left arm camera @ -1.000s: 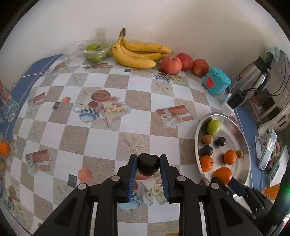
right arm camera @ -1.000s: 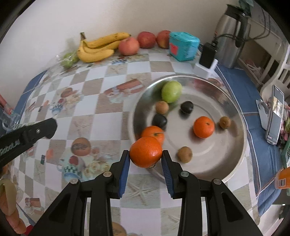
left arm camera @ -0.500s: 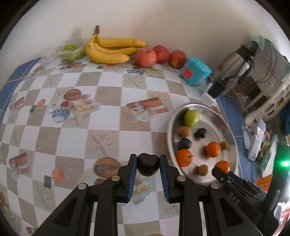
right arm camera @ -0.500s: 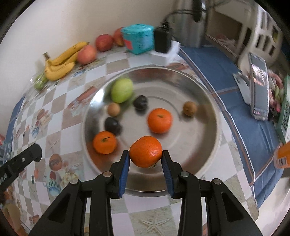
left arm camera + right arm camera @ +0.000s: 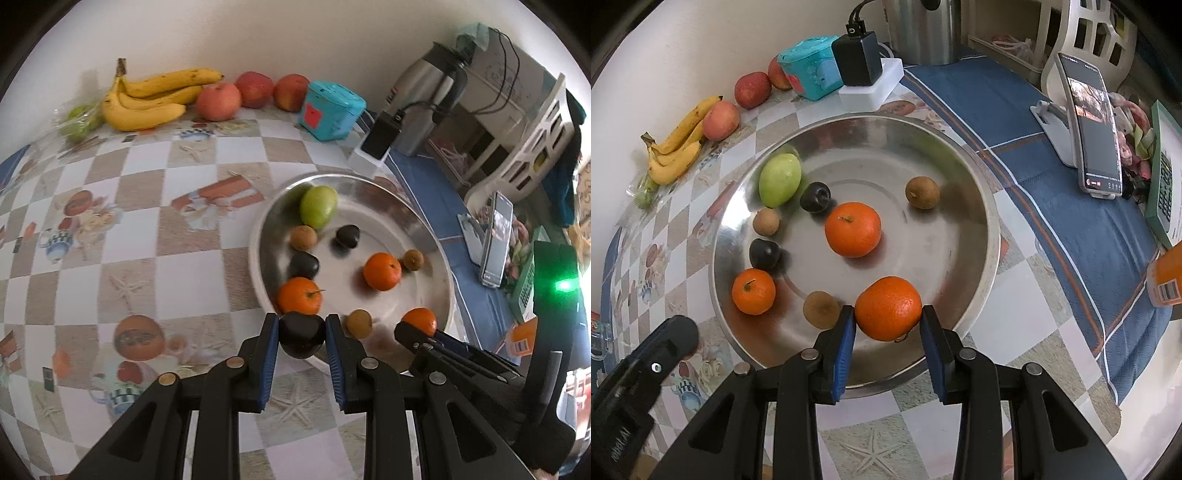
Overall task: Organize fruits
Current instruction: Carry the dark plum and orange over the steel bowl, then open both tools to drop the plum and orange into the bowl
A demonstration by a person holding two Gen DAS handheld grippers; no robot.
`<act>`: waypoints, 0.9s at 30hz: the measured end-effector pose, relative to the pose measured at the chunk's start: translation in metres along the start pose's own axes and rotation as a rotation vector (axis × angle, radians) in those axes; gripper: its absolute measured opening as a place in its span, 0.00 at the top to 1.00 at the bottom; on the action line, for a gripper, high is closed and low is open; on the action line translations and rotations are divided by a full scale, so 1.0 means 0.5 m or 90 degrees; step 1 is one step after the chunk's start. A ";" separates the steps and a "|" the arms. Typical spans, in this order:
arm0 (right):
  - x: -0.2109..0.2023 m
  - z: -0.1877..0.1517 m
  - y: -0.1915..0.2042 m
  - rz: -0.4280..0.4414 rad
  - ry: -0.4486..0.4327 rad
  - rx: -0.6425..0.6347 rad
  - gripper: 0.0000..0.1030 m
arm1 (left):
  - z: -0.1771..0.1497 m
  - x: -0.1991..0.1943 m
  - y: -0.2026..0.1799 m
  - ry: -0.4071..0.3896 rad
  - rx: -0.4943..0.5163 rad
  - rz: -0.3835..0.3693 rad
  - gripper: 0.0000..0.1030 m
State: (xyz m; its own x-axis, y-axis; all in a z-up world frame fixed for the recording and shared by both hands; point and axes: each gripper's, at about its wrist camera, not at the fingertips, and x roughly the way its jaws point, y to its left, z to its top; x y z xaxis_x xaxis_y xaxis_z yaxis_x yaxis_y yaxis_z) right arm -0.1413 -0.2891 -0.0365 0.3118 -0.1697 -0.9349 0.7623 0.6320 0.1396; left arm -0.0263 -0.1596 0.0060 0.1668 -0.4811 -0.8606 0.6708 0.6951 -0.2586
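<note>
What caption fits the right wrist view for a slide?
Right gripper holds an orange over the near rim of a steel tray already carrying seven fruits.

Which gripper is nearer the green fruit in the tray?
Left, probably. The left gripper holds a dark fruit at the tray's near-left rim, on the green fruit's side; the right gripper holds an orange further right.

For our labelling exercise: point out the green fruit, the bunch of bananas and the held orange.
green fruit (image 5: pixel 780 180), right wrist view, middle of its skin.
bunch of bananas (image 5: pixel 147 110), left wrist view, lowest banana.
held orange (image 5: pixel 888 308), right wrist view, centre of its peel.
</note>
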 end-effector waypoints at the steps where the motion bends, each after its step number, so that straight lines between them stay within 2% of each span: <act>1: 0.001 0.000 -0.001 0.000 0.002 0.000 0.64 | -0.001 0.005 -0.005 0.002 0.004 0.000 0.74; 15: 0.006 -0.003 0.006 0.008 0.009 -0.021 0.64 | -0.009 0.037 -0.026 0.024 0.003 -0.007 0.71; 22: 0.005 -0.003 0.007 0.012 0.010 -0.019 0.64 | -0.009 0.036 -0.016 0.027 -0.009 -0.006 0.61; 27: 0.006 -0.002 0.007 0.011 0.010 -0.022 0.64 | -0.008 0.035 -0.011 0.028 -0.014 -0.006 0.58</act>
State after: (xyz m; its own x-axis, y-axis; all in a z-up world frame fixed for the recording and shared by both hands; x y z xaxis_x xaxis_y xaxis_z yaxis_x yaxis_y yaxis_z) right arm -0.1382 -0.2865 -0.0390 0.3148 -0.1469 -0.9377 0.7372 0.6602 0.1441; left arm -0.0301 -0.1698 -0.0091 0.1280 -0.4637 -0.8767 0.6563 0.7024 -0.2756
